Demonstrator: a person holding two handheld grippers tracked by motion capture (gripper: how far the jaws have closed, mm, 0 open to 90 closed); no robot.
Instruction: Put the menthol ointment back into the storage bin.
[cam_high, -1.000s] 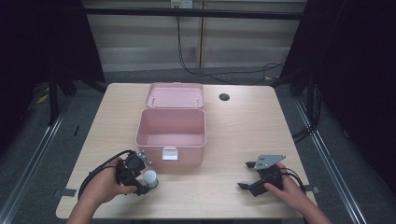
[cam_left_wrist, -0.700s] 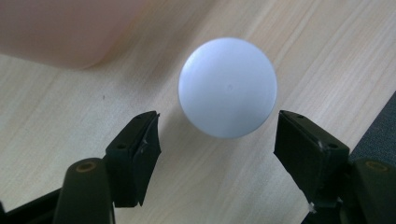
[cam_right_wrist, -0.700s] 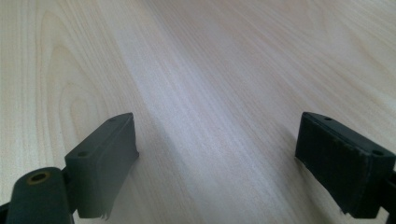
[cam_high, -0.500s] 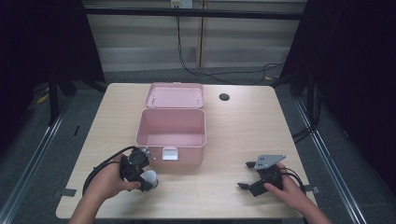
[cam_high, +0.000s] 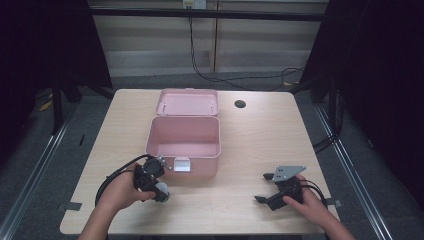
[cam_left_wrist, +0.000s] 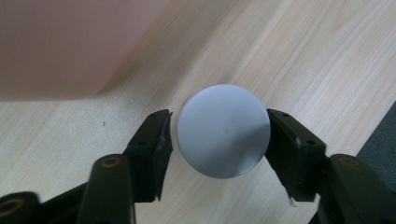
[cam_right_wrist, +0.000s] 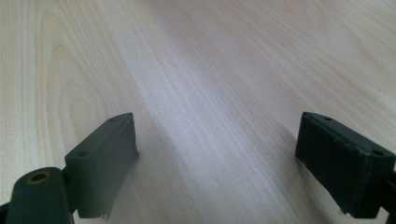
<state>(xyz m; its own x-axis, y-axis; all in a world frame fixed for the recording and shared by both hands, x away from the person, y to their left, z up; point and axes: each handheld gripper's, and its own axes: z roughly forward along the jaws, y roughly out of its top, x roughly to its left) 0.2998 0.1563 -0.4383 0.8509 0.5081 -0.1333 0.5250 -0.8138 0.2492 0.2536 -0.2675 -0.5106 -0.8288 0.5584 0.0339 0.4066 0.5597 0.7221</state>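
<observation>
A small white round-topped thing (cam_left_wrist: 224, 137) stands on the wooden table (cam_high: 250, 145), just in front of the open pink box (cam_high: 182, 145). My left gripper (cam_left_wrist: 219, 140) points down on it, and its jaws have just been closing around it. The right pad (cam_left_wrist: 292, 154) touches its rim and the left pad (cam_left_wrist: 154, 149) sits tight against the other side. From above, the white thing (cam_high: 161, 191) peeks out under the left gripper (cam_high: 159, 187) at the box's front left corner. My right gripper (cam_high: 263, 187) rests open at the front right, with bare table between its pads (cam_right_wrist: 105, 154).
The box's lid (cam_high: 187, 102) lies folded back behind it, and a white latch (cam_high: 181, 164) hangs on its front wall. A dark round hole (cam_high: 240, 104) marks the table's far side. Black cables trail from both grippers. Dark floor surrounds the table.
The left hand has shifted a little right, toward the box's front corner, and its jaws have closed in on the white round thing. The right hand has stayed put.
</observation>
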